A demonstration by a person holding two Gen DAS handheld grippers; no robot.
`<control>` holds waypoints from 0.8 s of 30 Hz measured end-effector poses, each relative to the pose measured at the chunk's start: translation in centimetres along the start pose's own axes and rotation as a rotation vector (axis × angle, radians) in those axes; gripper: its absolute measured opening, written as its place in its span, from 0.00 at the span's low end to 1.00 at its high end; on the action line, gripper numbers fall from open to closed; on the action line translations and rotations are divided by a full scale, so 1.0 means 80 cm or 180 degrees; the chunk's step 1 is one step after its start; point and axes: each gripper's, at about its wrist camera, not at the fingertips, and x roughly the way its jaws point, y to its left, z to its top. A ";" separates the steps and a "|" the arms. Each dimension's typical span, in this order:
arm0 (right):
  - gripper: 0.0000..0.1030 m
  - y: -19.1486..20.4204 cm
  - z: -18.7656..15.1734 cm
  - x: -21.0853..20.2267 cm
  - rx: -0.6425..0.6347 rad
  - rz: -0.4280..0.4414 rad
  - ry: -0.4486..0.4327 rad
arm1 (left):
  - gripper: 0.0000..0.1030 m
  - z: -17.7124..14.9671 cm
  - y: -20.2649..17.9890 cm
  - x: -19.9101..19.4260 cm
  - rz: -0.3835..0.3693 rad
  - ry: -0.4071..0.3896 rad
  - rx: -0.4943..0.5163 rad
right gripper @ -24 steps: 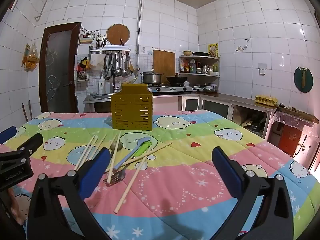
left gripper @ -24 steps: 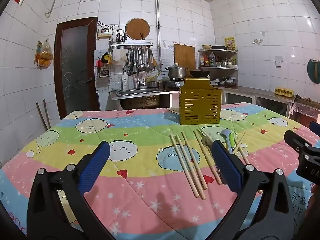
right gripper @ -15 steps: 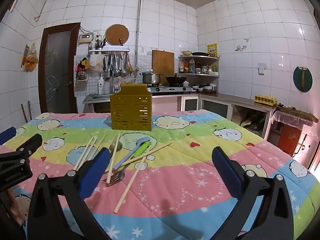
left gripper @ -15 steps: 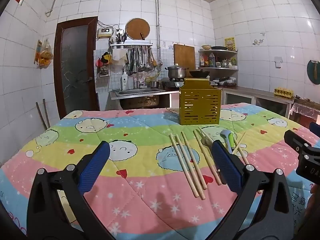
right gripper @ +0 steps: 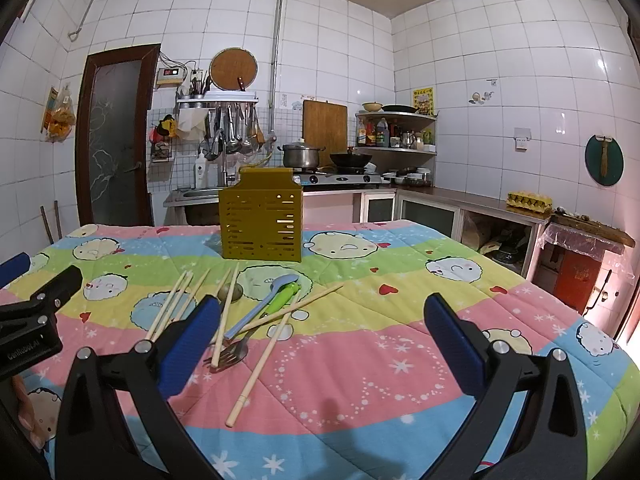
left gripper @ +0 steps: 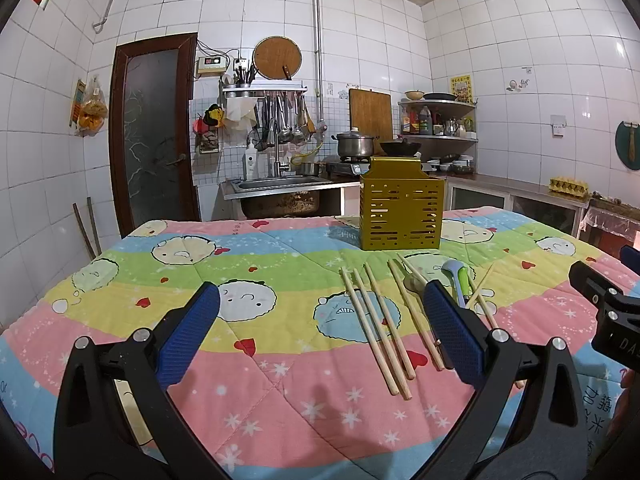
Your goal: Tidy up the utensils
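A yellow slotted utensil holder stands upright on the colourful quilt. In front of it lie several wooden chopsticks, a blue spoon, a green-handled utensil, a metal fork and a small metal spoon. My left gripper is open and empty above the quilt, left of the chopsticks. My right gripper is open and empty, with the utensils by its left finger. Each gripper shows at the edge of the other's view.
The quilt-covered table fills the foreground. Behind it are a sink, a stove with a pot and wok, shelves and a brown door.
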 end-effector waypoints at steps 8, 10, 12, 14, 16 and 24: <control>0.96 -0.001 -0.001 0.000 0.0016 -0.0018 -0.0013 | 0.95 0.000 0.000 0.000 0.0000 -0.0004 0.0005; 0.96 -0.001 -0.001 -0.001 0.0018 -0.0020 -0.0009 | 0.95 0.000 -0.001 0.000 0.0001 -0.0005 0.0007; 0.96 -0.001 -0.001 -0.001 0.0020 -0.0020 -0.0011 | 0.95 0.001 -0.001 -0.001 0.0001 -0.0006 0.0008; 0.96 -0.002 -0.001 -0.002 0.0026 -0.0021 -0.0010 | 0.95 0.001 -0.001 -0.001 0.0002 -0.0007 0.0007; 0.96 -0.002 -0.001 -0.002 0.0032 -0.0023 -0.0011 | 0.95 0.001 -0.001 -0.001 0.0001 -0.0006 0.0009; 0.96 -0.002 -0.001 -0.001 0.0027 -0.0021 -0.0009 | 0.95 0.001 -0.001 -0.001 0.0002 -0.0012 0.0013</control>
